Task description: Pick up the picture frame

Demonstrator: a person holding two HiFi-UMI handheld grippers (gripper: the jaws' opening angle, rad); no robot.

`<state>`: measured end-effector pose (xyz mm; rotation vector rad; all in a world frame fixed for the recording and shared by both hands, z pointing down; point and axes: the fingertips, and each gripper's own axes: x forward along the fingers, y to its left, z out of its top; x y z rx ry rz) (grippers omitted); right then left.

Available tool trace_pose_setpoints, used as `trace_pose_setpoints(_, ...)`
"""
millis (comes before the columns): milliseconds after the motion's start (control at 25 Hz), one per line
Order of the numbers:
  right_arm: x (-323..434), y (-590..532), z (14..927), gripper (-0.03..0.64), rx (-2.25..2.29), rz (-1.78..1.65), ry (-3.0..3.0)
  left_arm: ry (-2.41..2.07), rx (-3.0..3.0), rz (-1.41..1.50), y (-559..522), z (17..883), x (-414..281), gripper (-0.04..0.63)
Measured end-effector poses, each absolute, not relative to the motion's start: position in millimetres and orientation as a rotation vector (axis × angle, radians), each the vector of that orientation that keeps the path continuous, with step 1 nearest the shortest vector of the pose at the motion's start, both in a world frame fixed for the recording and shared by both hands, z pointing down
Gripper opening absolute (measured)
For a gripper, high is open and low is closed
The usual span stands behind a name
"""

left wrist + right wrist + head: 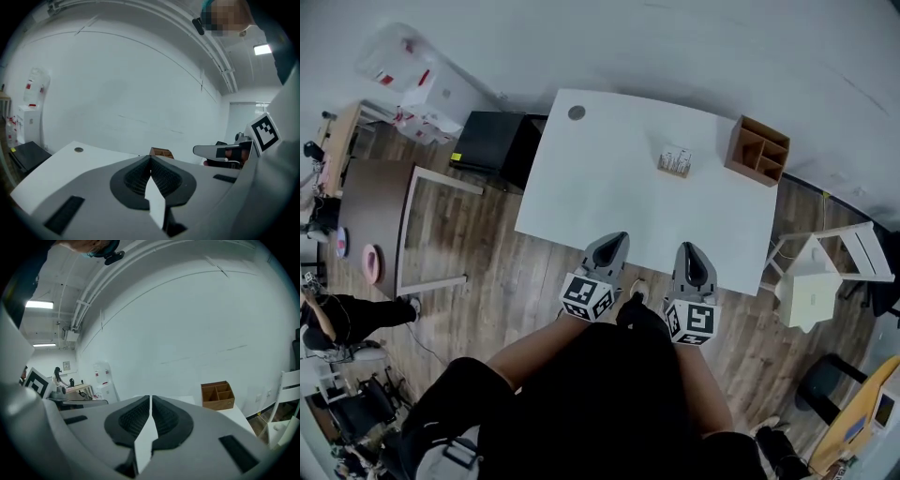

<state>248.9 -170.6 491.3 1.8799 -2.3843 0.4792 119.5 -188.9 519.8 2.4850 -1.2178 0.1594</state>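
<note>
White desk (581, 187) is carrying the picture frame (675, 161) far from both tools | left tool (616, 239) and right tool (691, 249) are hovering at its near edge, jaws pressed together, empty, likely staging the approach.

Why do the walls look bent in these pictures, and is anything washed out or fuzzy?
Head view: the wide lens bows the edges of the white table; light even, shadows faint. Left gripper view: fisheye curves the lines on the wall, corners go black, the ceiling lamp glares white. Right gripper view: same curving and dark corners; its lamp strip blown out.
</note>
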Motion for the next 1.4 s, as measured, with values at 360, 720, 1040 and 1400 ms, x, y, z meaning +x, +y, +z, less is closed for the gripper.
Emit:
trace_pose_setpoints(360, 257, -200, 513, 0.037, 1.815, 0.524, -2.375, -1.251, 2.461, 0.209, -199, 532, 119, 0.006)
trace_pose_setpoints(720, 234, -225, 540, 0.037, 1.740, 0.528, -2.402, -1.189, 2.451, 0.313, -219, 563, 121, 0.006)
trace_pose_setpoints(1040, 242, -288, 569, 0.037, 1.747, 0.563, -2.341, -1.109, 2.465, 0.344, -294, 596, 143, 0.006)
trace_pose_setpoints(1400, 263, -339, 619, 0.037, 1.767, 0.606, -2.203, -1.050, 2.524, 0.415, -370, 635, 170, 0.006)
